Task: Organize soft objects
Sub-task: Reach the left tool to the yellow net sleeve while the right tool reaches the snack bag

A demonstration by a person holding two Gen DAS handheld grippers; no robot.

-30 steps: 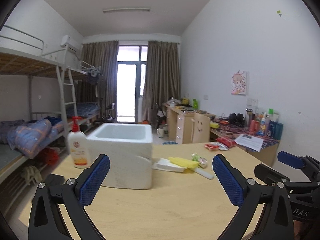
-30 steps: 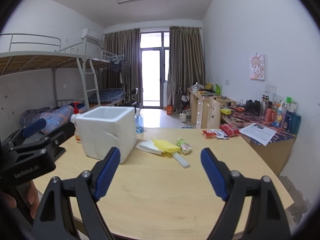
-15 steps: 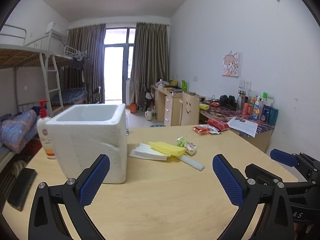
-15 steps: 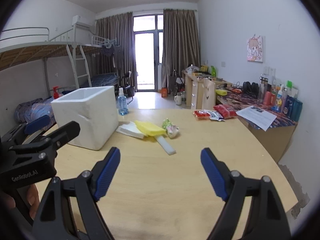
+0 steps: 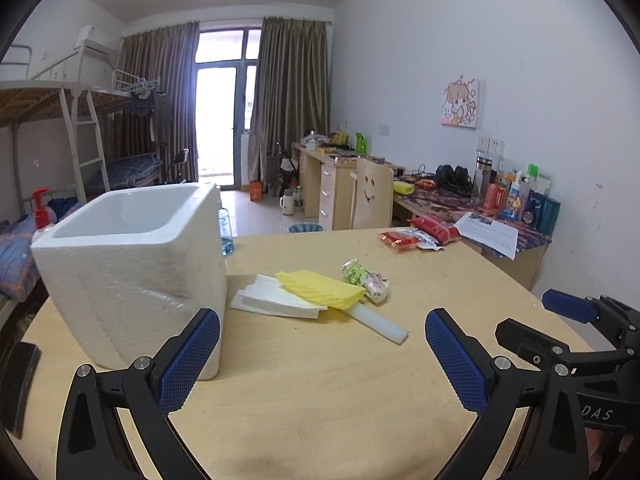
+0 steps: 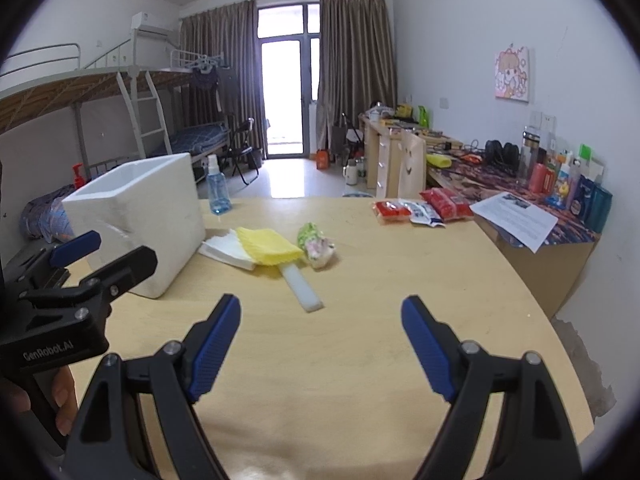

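A white foam box [image 5: 132,268] [image 6: 140,216] stands open-topped on the left of the wooden table [image 5: 320,392]. To its right lie a yellow sponge cloth [image 5: 320,290] [image 6: 268,246] over white foam sheets [image 5: 268,300] [image 6: 224,250], a white foam strip [image 5: 380,324] [image 6: 302,286] and a small green-and-pink packet [image 5: 366,280] [image 6: 316,244]. My left gripper [image 5: 322,356] is open over the table, short of the cloth, its left finger by the box corner. My right gripper [image 6: 322,344] is open too, just short of the strip's near end. Nothing is between either pair of fingers.
Red snack packets [image 5: 420,234] [image 6: 416,208] lie at the table's far right. A blue spray bottle [image 6: 218,188] stands behind the box and a red-pump lotion bottle [image 5: 40,216] at its left. A dark phone [image 5: 18,384] lies at the left edge. A cluttered desk [image 6: 540,208] adjoins on the right.
Both grippers have moved forward and sunk a little toward the table; the box and the soft things look larger and nearer. Both stay open.
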